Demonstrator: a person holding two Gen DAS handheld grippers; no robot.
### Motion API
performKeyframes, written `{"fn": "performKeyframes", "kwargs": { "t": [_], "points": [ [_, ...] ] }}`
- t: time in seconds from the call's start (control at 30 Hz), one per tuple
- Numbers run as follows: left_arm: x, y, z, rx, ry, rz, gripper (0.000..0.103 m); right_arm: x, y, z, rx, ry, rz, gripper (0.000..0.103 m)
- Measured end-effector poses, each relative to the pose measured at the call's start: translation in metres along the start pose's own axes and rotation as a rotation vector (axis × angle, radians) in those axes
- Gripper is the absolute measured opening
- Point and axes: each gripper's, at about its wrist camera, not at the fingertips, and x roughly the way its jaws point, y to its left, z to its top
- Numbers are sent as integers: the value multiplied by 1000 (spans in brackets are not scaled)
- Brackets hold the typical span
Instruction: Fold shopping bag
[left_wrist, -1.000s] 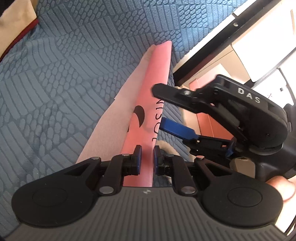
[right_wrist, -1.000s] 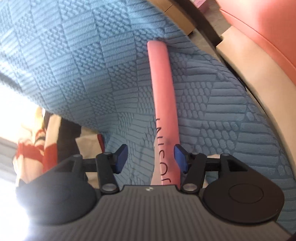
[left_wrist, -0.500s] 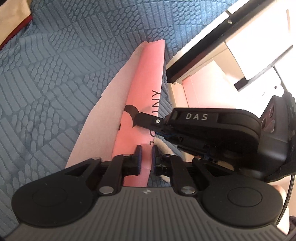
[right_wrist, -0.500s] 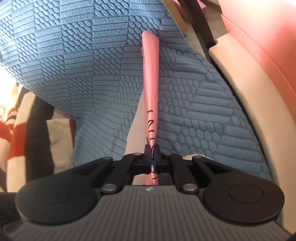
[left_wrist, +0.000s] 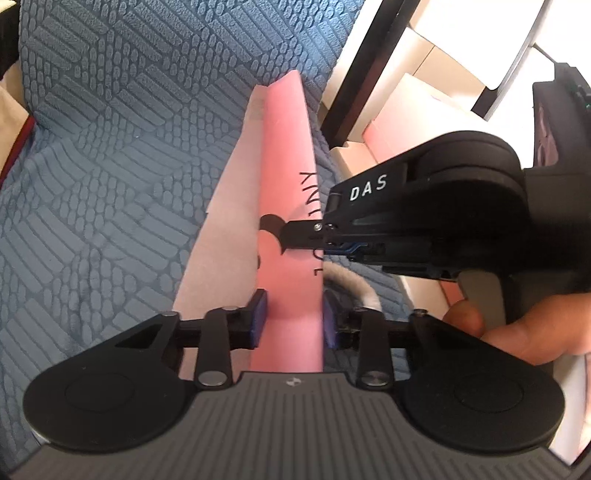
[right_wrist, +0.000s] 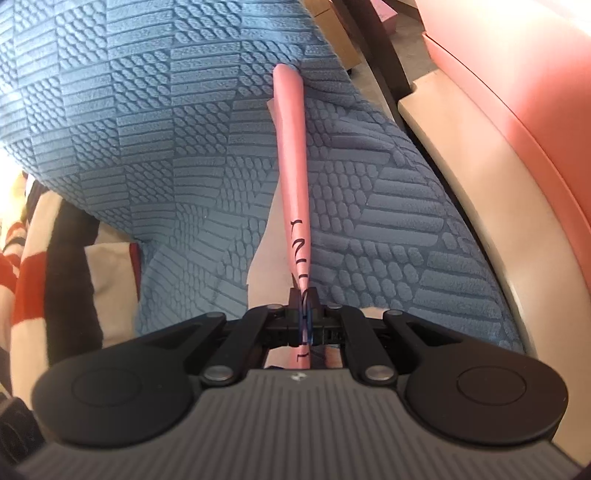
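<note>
A pink paper shopping bag (left_wrist: 286, 192) with black lettering lies flattened on a blue textured cloth (left_wrist: 110, 166), its upper panel raised along a fold. My left gripper (left_wrist: 293, 319) is open, its blue pads either side of the raised panel and apart from it. My right gripper (left_wrist: 295, 238) reaches in from the right and is shut on the bag's edge. In the right wrist view the bag (right_wrist: 293, 155) runs away as a thin strip, pinched between the right gripper (right_wrist: 303, 314) fingers. A white cord handle (left_wrist: 354, 282) curls beside the bag.
The blue cloth (right_wrist: 147, 129) ends at the right, where a dark wooden frame (left_wrist: 354, 85), white furniture (left_wrist: 424, 92) and a pink cushioned seat (right_wrist: 517, 92) stand. A striped red, black and cream fabric (right_wrist: 44, 258) lies to the left. A hand (left_wrist: 524, 328) holds the right gripper.
My left gripper has opened and let go of the bag's panel. My right gripper closed on the bag's edge and holds it there.
</note>
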Motion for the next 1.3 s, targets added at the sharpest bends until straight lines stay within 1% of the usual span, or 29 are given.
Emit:
{"fn": "performKeyframes", "kwargs": {
  "t": [0.03,0.07,0.13,0.23,0.33,0.47,0.53,0.57,0.63,0.67,0.73,0.83,1.03,1.1,1.13,1.17,1.2,1.3],
  "points": [
    [-1,-1,0,6,-1,-6,24,0,-1,0,9,2,4,6],
    [-2,-2,0,12,-4,-8,19,0,-4,0,25,2,13,6],
    [-3,5,0,-48,-9,-23,16,-1,-8,0,62,0,43,9],
    [-2,27,2,-211,-12,-89,15,-4,-5,1,47,-5,55,11],
    [-2,50,1,-356,-16,-145,14,-12,5,4,0,-38,76,11],
    [-5,73,-3,-498,-25,-185,13,-23,15,6,-49,-79,109,11],
    [-4,82,-5,-541,-18,-194,12,-23,18,6,-66,-80,133,11],
    [-6,85,-5,-552,-18,-179,12,-20,18,6,-74,-74,148,11],
    [-10,89,-2,-533,-10,-117,10,-13,18,5,-72,-52,165,11],
    [-10,92,-2,-540,-3,-106,10,-11,18,4,-71,-41,172,11],
    [-7,97,-3,-554,15,-99,10,-6,19,2,-70,-20,181,11],
    [-2,98,-2,-548,28,-74,11,5,19,-2,-54,14,187,11],
    [-2,98,-1,-526,30,-57,11,25,17,-10,-28,73,148,11],
    [-5,98,-2,-518,25,-40,12,31,15,-12,-19,96,131,7],
    [-8,96,-2,-507,24,-14,12,33,14,-12,-14,103,129,5],
    [-14,94,-3,-491,14,14,12,34,13,-13,-17,107,129,5],
    [-21,95,-3,-484,2,20,12,35,12,-12,-21,108,132,4],
    [-39,100,-4,-499,-42,-4,12,34,11,-11,-41,117,128,2]
  ]
}}
